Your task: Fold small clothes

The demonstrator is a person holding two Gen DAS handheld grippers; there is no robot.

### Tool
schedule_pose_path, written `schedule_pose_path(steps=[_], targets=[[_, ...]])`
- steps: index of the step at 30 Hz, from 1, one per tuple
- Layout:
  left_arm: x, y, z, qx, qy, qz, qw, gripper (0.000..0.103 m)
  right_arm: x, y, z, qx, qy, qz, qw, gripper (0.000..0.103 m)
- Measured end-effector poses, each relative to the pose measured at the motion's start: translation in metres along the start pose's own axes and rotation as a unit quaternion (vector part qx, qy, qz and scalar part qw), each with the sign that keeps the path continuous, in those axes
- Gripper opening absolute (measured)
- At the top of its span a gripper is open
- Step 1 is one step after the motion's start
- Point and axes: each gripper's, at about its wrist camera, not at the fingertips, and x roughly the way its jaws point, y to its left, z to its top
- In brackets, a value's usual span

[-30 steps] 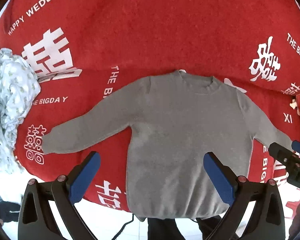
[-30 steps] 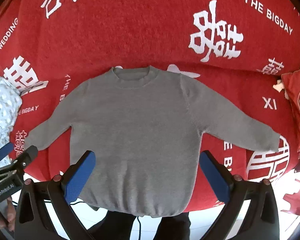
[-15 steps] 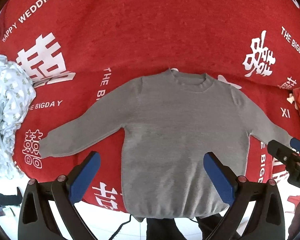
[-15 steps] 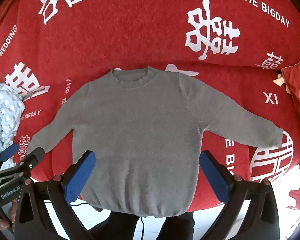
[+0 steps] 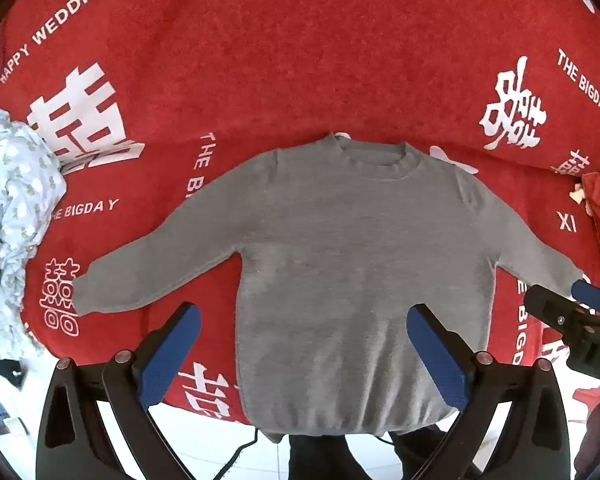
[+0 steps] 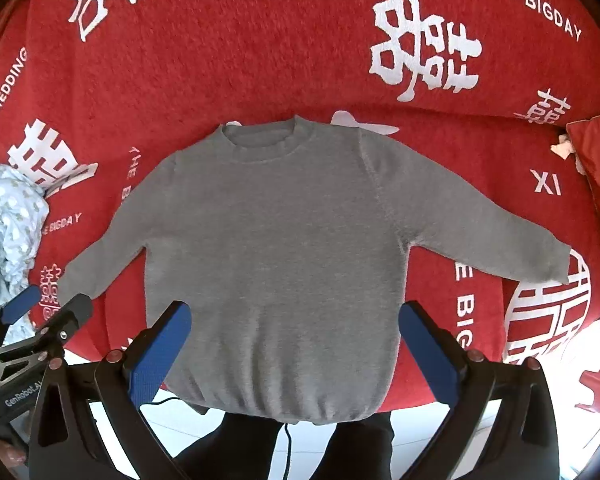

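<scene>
On red blanket (image 5: 300,60), grey sweater (image 5: 348,264) spread flat, left tongs (image 5: 304,344) and right tongs (image 6: 296,340) both released above hem

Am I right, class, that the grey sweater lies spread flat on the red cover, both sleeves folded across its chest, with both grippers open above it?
Not quite. The grey sweater does lie flat on the red cover, and the left gripper and right gripper are open above it, but both sleeves are stretched outward, not folded in. The right wrist view shows this.
</scene>
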Motion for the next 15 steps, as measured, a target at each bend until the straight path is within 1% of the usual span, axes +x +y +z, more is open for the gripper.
schedule_pose_path(steps=[5, 12, 15], targets=[[-0.0008, 0.0019, -0.0022, -0.01, -0.002, 0.001, 0.9999, 0.103, -0.0037, 0.0002, -0.0005, 0.005, -0.004, -0.003, 1.0, 0.103], [0.0008, 0.0061, -0.0091, -0.009, 0.001, 0.01, 0.9999, 0.103, -0.0052, 0.0013, -0.0044, 0.012, -0.012, 0.0, 1.0, 0.103], [0.0024, 0.0098, -0.0097, -0.017, 0.003, 0.008, 0.9998, 0.103, -0.0037, 0.0037, -0.0042, 0.006, -0.01, -0.009, 1.0, 0.103]])
